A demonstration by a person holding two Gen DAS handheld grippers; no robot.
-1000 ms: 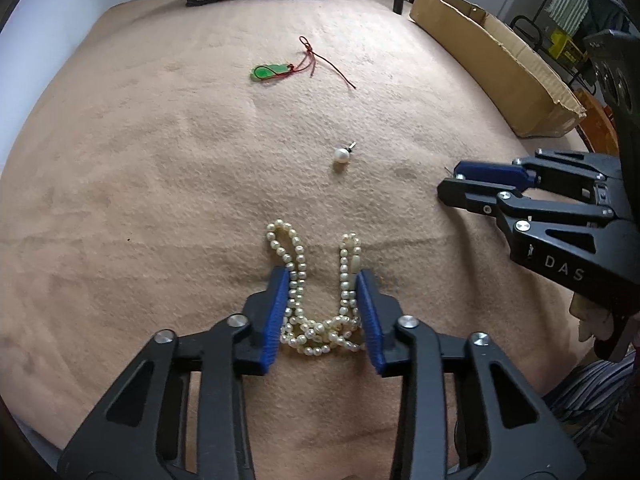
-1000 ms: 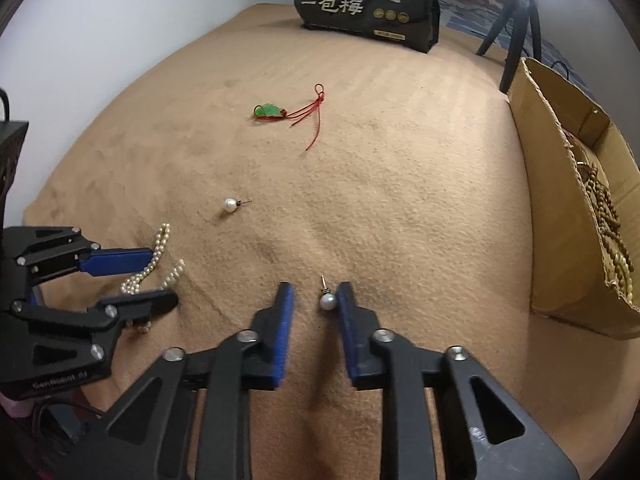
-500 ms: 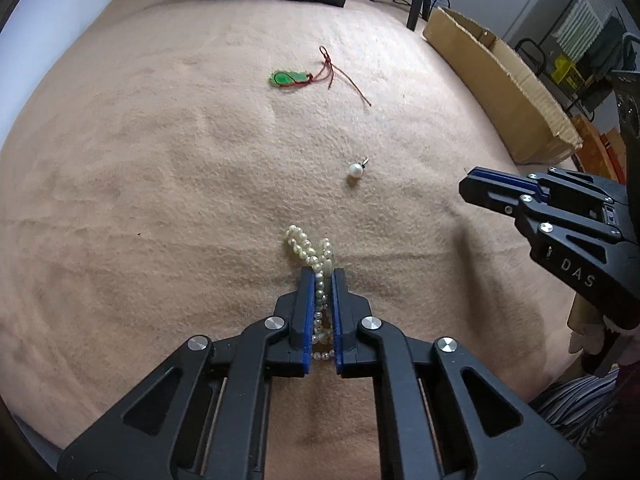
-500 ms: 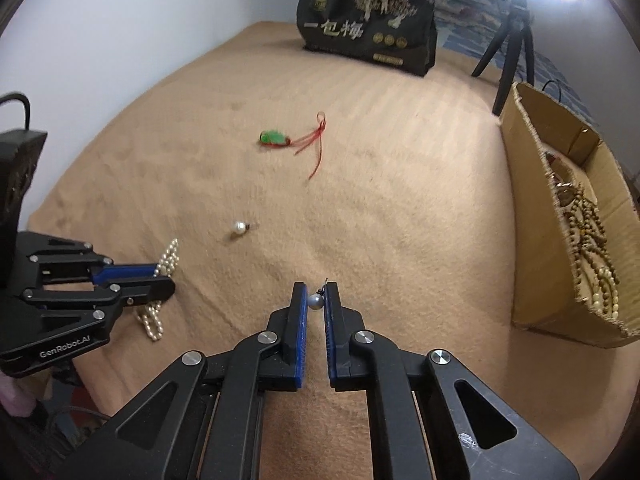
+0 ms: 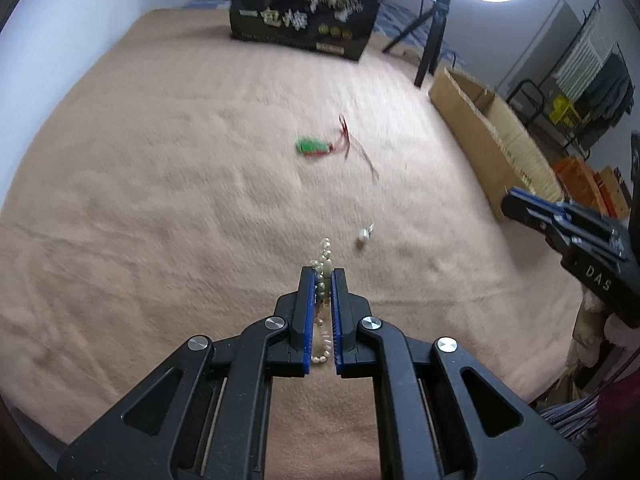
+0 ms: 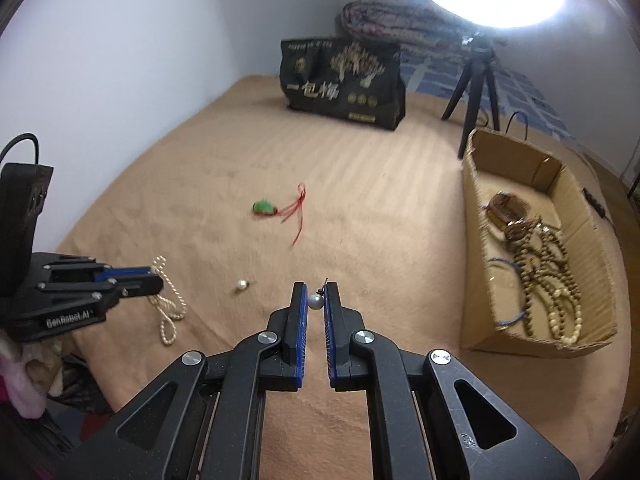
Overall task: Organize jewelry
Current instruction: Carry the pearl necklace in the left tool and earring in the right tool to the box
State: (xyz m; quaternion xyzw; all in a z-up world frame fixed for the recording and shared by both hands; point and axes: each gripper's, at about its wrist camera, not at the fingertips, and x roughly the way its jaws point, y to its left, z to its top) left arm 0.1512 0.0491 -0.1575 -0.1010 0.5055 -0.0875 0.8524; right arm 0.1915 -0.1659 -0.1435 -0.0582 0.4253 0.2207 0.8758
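Both grippers have closed and lifted since the earlier frames. On the left, the left gripper [image 5: 322, 280], whose jaws have just been closing, is clamped on the pearl necklace [image 6: 166, 300], which now hangs off the tan blanket [image 5: 160, 200] in loops below its tips. Ahead and to that gripper's right, 1 loose pearl earring [image 5: 364, 234] lies on the blanket; farther ahead lies the green pendant [image 5: 314, 147] with its red cord. The right gripper [image 6: 315, 294] is shut on the second pearl earring [image 6: 315, 302], raised clear. To its right stands the cardboard box [image 6: 474, 240], already holding beaded strands. Judging by this, both pieces look ready to carry over to the box.
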